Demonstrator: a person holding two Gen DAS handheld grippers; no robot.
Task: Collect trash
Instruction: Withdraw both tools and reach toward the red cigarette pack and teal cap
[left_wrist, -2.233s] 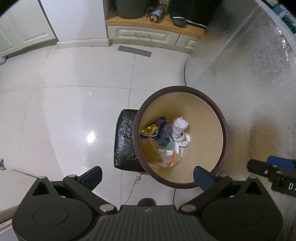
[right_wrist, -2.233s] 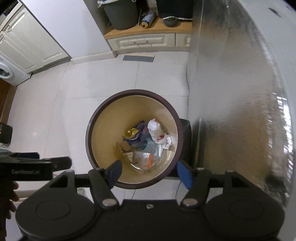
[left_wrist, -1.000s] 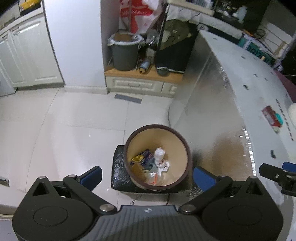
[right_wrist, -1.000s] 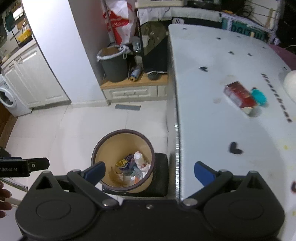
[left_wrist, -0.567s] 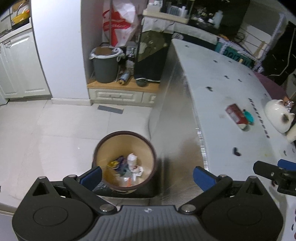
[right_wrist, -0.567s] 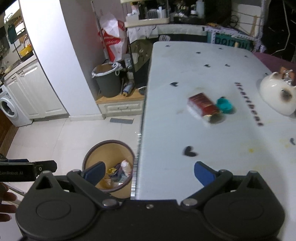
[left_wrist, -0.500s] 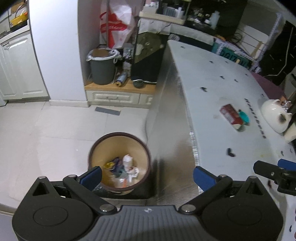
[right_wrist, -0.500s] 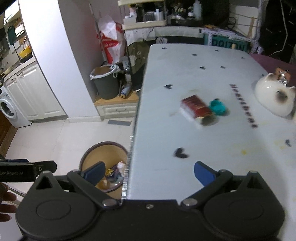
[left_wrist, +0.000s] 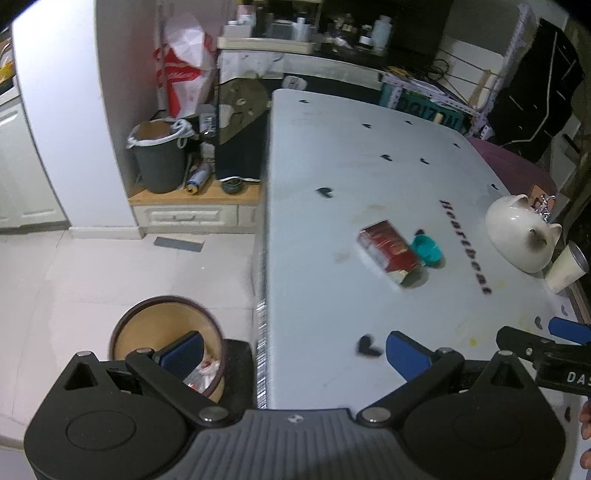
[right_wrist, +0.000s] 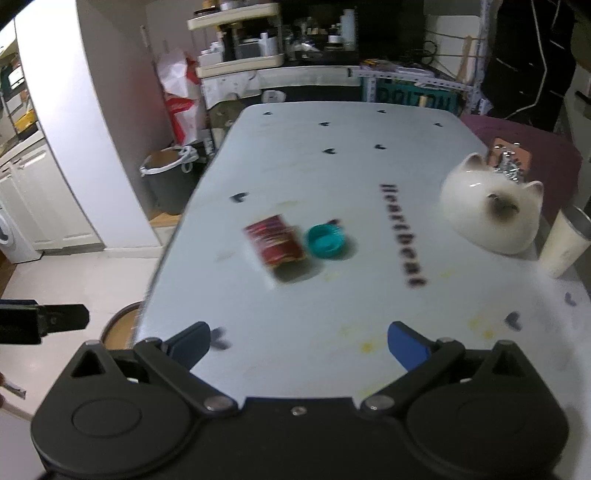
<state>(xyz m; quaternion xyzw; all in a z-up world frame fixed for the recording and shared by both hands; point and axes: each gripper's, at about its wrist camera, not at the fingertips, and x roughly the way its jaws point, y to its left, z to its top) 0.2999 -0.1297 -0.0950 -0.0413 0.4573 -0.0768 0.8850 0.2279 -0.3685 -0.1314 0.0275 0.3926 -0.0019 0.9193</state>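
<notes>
I am swinging both views up from the bin (left_wrist: 125, 332), now at lower left, onto the table (right_wrist: 332, 314). My left gripper (left_wrist: 291, 350) and right gripper (right_wrist: 295, 341) are hanging spread and empty, so I am judging the red packet (right_wrist: 275, 245) and teal cap (right_wrist: 325, 242) at frame centre as the next trash.

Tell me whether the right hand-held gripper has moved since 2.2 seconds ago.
Yes. The right hand-held gripper looked straight down into the brown bin then; now it has swung up over the table, the bin only peeking out at the table's left edge.
</notes>
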